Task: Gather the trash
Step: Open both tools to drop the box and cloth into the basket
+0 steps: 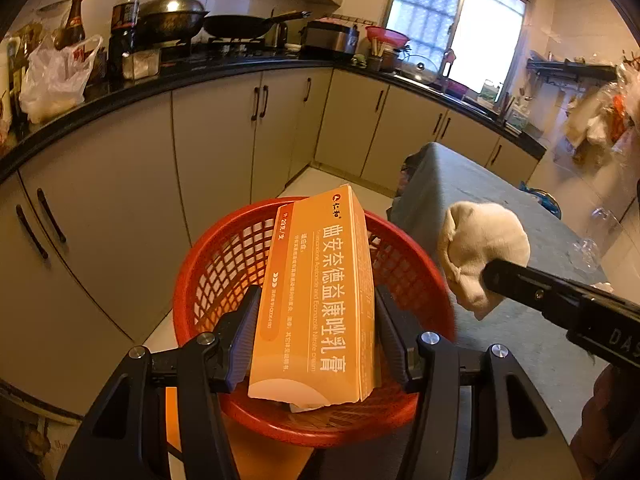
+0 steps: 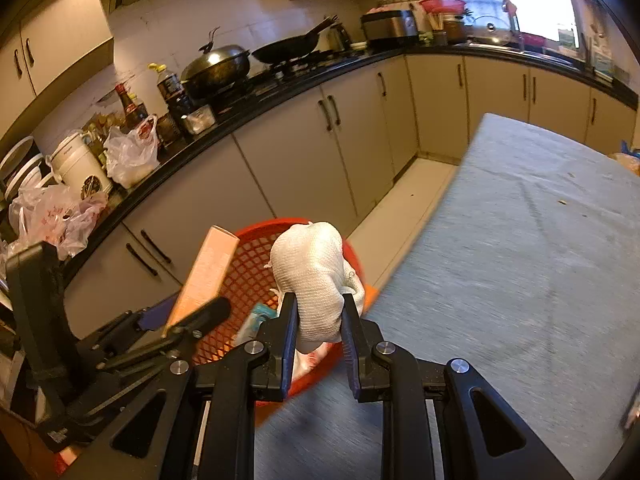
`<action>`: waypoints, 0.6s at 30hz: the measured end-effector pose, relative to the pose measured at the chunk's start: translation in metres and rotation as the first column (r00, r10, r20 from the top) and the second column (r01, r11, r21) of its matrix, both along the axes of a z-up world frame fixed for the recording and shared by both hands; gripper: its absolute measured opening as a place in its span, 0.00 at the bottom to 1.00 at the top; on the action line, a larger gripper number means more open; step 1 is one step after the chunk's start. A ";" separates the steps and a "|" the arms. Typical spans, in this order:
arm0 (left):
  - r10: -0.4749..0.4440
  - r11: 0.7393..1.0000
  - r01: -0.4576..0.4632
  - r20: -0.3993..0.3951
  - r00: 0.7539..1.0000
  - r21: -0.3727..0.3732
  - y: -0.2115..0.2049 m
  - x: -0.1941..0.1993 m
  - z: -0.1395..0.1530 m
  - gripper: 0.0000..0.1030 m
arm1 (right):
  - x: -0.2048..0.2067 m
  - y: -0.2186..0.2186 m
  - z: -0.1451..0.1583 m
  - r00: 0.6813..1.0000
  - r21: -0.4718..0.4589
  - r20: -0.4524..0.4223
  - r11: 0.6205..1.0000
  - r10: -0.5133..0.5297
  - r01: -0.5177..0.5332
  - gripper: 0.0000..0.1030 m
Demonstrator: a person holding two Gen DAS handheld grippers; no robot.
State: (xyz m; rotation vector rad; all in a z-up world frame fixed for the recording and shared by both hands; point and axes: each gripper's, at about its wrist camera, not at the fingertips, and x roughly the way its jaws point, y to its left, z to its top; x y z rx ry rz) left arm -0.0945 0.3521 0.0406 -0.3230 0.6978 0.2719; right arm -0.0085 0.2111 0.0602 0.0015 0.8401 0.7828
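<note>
My left gripper is shut on an orange medicine box, held tilted over a red mesh basket. The box and the left gripper also show at the left of the right wrist view. My right gripper is shut on a crumpled white cloth wad, held just above the basket's right rim. From the left wrist view the wad hangs right of the basket in the right gripper's black fingers. Some wrappers lie inside the basket.
A table with a grey cloth fills the right side, the basket at its left edge. Beige cabinets under a black counter run along the back, with woks, bottles and plastic bags. A tiled floor strip lies between.
</note>
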 end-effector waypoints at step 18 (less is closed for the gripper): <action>0.033 0.999 -0.034 -0.043 0.998 -0.022 0.021 0.010 -0.026 0.53 | 0.021 0.032 -0.031 0.996 -0.013 -0.076 0.999 0.047 -0.049 0.22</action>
